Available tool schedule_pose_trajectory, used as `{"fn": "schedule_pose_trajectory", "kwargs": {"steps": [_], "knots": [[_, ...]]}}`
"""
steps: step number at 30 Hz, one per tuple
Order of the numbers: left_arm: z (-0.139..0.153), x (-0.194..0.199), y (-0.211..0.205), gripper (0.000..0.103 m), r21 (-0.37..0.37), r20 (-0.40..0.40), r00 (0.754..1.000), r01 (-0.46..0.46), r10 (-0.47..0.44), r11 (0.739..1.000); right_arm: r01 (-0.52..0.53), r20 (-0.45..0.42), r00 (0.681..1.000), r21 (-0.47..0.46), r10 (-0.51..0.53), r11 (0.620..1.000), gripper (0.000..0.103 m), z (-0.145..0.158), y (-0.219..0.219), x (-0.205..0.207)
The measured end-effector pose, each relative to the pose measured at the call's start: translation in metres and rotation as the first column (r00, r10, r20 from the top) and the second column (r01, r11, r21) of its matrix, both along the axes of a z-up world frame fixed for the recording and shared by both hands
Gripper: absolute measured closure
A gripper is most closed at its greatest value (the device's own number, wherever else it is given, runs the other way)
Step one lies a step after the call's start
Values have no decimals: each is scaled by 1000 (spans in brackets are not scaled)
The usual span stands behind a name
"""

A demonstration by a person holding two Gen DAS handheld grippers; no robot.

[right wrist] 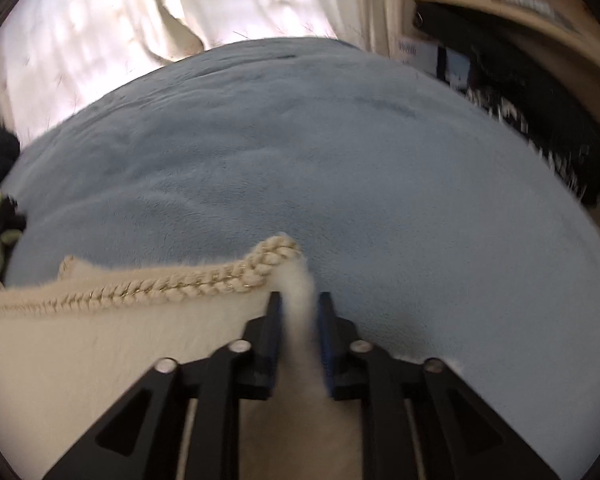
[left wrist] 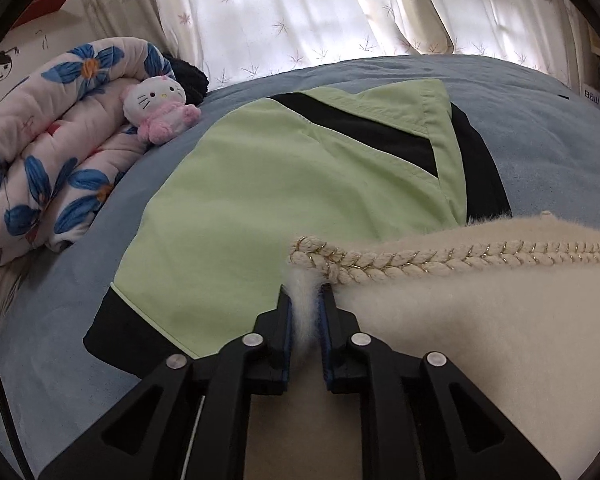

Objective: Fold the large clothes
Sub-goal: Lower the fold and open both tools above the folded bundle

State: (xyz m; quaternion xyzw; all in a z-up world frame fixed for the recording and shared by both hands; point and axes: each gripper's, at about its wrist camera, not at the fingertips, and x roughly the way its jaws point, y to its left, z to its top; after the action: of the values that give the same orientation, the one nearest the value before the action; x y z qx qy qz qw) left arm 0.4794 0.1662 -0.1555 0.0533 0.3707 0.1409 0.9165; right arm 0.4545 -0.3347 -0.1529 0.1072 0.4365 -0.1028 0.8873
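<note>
A cream fleece garment (left wrist: 480, 320) with a braided gold-flecked trim (left wrist: 420, 260) is held up over the blue bed. My left gripper (left wrist: 306, 292) is shut on its left corner, with fleece pinched between the blue pads. My right gripper (right wrist: 300, 298) is shut on the other corner of the same garment (right wrist: 100, 340), beside the trim (right wrist: 220, 276). A folded light green and black garment (left wrist: 280, 184) lies flat on the bed beyond the left gripper.
The blue plush bed cover (right wrist: 340, 160) spreads ahead. A rolled floral quilt (left wrist: 48, 152) and a Hello Kitty plush (left wrist: 160, 108) lie at the left. White curtains (left wrist: 300, 12) hang behind. A wooden shelf (right wrist: 520, 12) and a dark bag (right wrist: 540, 120) stand at the right.
</note>
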Motion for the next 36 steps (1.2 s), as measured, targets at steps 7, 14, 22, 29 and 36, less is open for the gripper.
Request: {"fn": "schedule_pose_trajectory", "kwargs": {"steps": [7, 14, 22, 29, 36], "knots": [[49, -56, 20, 60, -29, 41, 990, -134, 135, 991, 69, 88, 992, 192, -87, 979, 66, 46, -34, -59], [86, -158, 8, 60, -183, 71, 993, -80, 94, 980, -73, 108, 992, 97, 63, 993, 66, 79, 27, -138], [34, -209, -66, 60, -326, -47, 999, -37, 23, 945, -379, 76, 924, 34, 376, 925, 66, 46, 185, -191], [5, -216, -27, 59, -255, -77, 989, -143, 128, 956, -222, -6, 975, -18, 222, 975, 66, 17, 126, -209], [3, -235, -14, 63, -256, -59, 993, -110, 99, 960, 27, 12, 999, 187, -30, 982, 89, 3, 18, -251]]}}
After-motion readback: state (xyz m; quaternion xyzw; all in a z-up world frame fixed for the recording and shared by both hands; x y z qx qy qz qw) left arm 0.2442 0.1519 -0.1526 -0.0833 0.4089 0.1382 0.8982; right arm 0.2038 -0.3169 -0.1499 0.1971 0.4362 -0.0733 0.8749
